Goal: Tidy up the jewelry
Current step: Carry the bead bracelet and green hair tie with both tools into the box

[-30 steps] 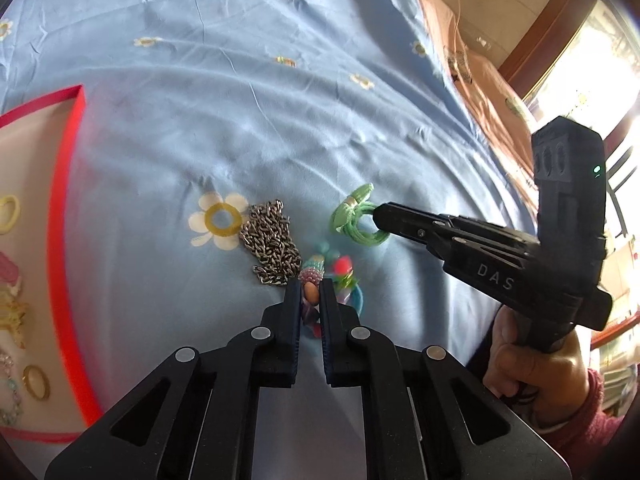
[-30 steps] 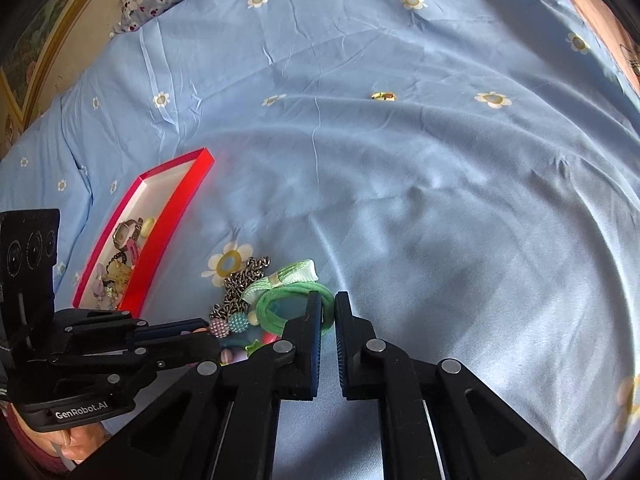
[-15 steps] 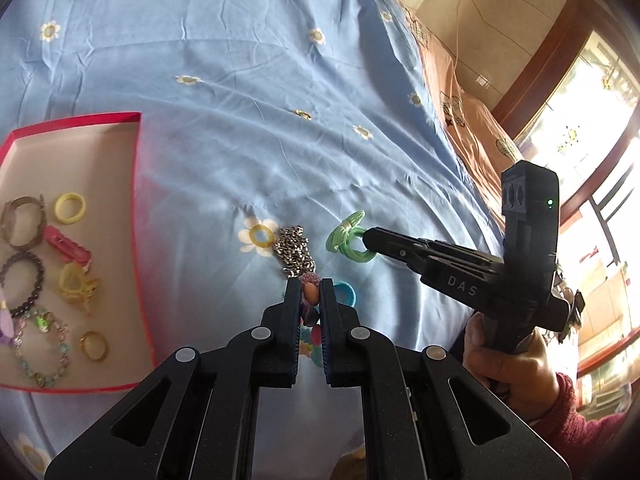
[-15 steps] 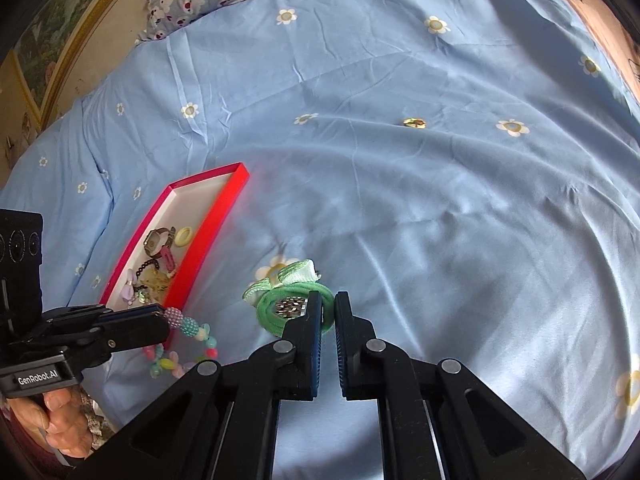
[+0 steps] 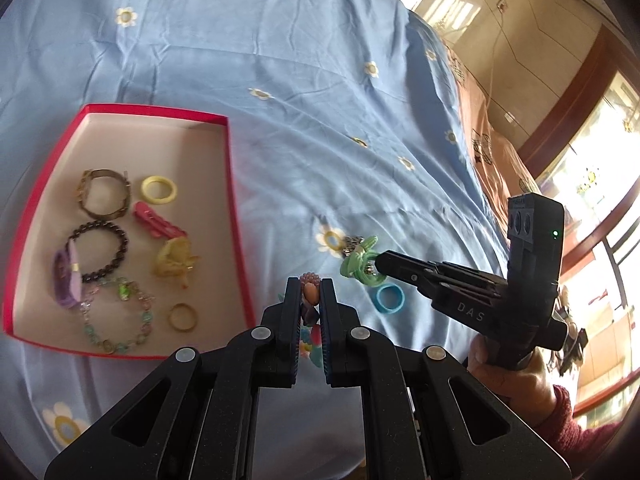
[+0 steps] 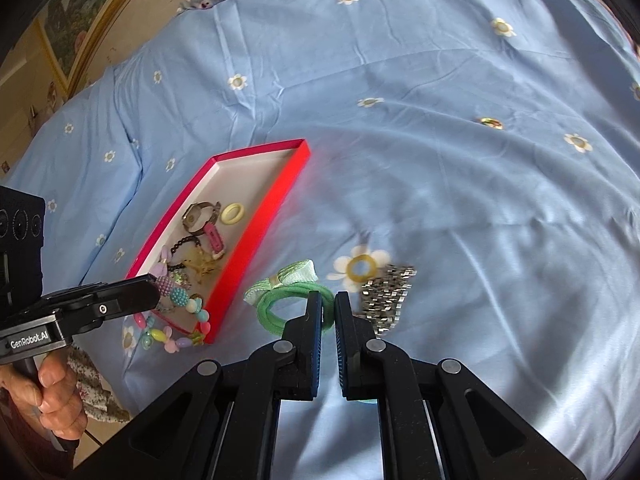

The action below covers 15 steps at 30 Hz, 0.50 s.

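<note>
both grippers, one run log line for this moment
left gripper: shut on bead bracelet | right gripper: shut on green hair tie | red tray: holds jewelry

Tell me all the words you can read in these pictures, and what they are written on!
"DAS" – white letters on the side of the right tongs, seen from the left wrist camera.
"GenRobot.AI" – white letters on the side of the left tongs, seen from the right wrist camera.
A small mark on top of the right tongs' black camera block is too small to read.
Nothing readable on the red box or the jewelry.
</note>
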{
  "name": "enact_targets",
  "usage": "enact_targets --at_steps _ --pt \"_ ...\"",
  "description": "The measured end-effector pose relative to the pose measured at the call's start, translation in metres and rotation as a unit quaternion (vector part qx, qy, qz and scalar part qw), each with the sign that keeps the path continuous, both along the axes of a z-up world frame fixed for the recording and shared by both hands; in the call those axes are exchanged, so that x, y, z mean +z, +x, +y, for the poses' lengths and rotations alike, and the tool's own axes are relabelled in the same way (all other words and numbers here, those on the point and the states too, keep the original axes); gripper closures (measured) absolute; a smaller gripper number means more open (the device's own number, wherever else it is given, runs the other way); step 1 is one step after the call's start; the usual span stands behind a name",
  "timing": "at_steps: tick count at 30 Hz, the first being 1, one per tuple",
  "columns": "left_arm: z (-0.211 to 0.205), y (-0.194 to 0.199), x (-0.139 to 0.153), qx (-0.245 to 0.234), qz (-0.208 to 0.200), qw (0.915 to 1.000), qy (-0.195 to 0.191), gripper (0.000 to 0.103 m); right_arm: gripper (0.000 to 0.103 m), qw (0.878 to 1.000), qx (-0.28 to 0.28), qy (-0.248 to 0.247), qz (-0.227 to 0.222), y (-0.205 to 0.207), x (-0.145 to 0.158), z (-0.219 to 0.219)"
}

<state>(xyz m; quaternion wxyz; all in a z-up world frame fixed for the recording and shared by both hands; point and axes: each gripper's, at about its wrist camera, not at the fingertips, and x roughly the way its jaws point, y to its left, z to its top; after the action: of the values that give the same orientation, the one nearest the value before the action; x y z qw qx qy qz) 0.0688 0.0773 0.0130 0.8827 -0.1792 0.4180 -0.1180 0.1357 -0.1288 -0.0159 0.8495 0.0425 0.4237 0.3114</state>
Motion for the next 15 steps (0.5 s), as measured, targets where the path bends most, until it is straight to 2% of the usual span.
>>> enact_targets --at_steps 15 --pt "0.066 -0.026 0.006 0.078 -0.014 0.9969 -0.005 0.096 0.097 0.998 0.067 -0.006 -0.008 -0.011 0.007 0.061"
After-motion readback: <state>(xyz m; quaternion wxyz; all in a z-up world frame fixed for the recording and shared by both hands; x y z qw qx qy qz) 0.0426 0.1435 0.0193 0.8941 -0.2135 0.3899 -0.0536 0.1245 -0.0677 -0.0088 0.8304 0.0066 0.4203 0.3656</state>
